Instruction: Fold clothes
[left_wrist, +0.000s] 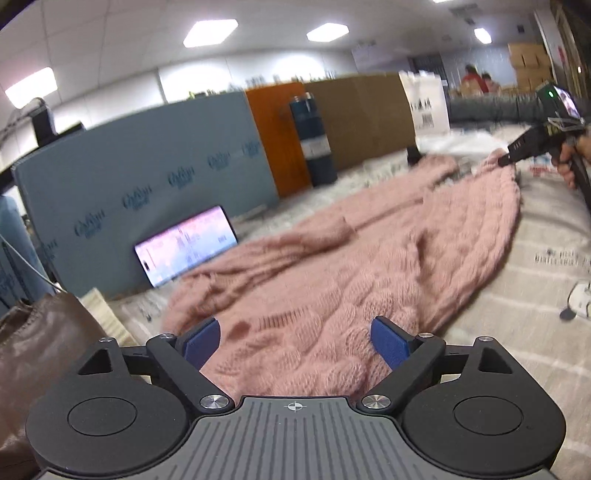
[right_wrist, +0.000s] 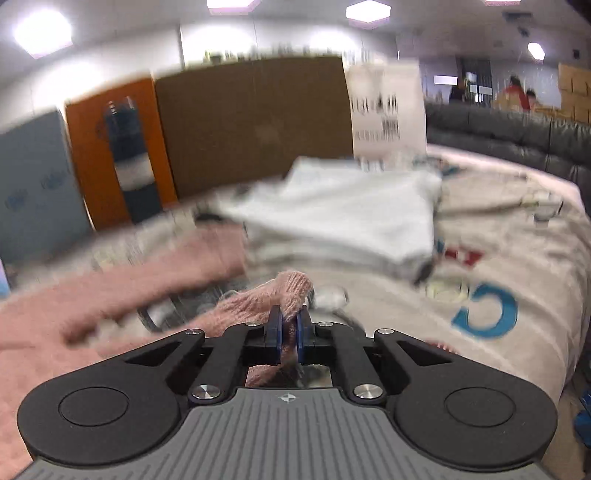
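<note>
Broadly, the largest thing is the bed cover (left_wrist: 546, 236), pale with printed letters, which carries everything else. On it lies the pink knitted sweater (left_wrist: 332, 280), spread out loosely from about 7 o'clock in the left wrist view up to 2 o'clock, with wrinkles and one sleeve lying across the body; it is not yet folded in any tidy way. Beyond it, at 12 o'clock in the right wrist view, is a white garment (right_wrist: 332, 218) that looks already folded, but the blur makes this uncertain. A lit phone (left_wrist: 186, 245) leans against a grey-blue board at 9 o'clock in the left view, near the sweater but not touching it. The left gripper (left_wrist: 295, 343) hovers over the near edge of the sweater with its blue fingers wide apart and nothing between them. The right gripper (right_wrist: 289, 328) has its fingers pressed nearly together on a corner of the pink knit, which sticks up just above them; in the left view it appears at 2 o'clock, pinching the far edge of the sweater. I judge that the task is in an early part for this piece: one edge is gripped, the other side is still free, and all the folds remain to be made.
</note>
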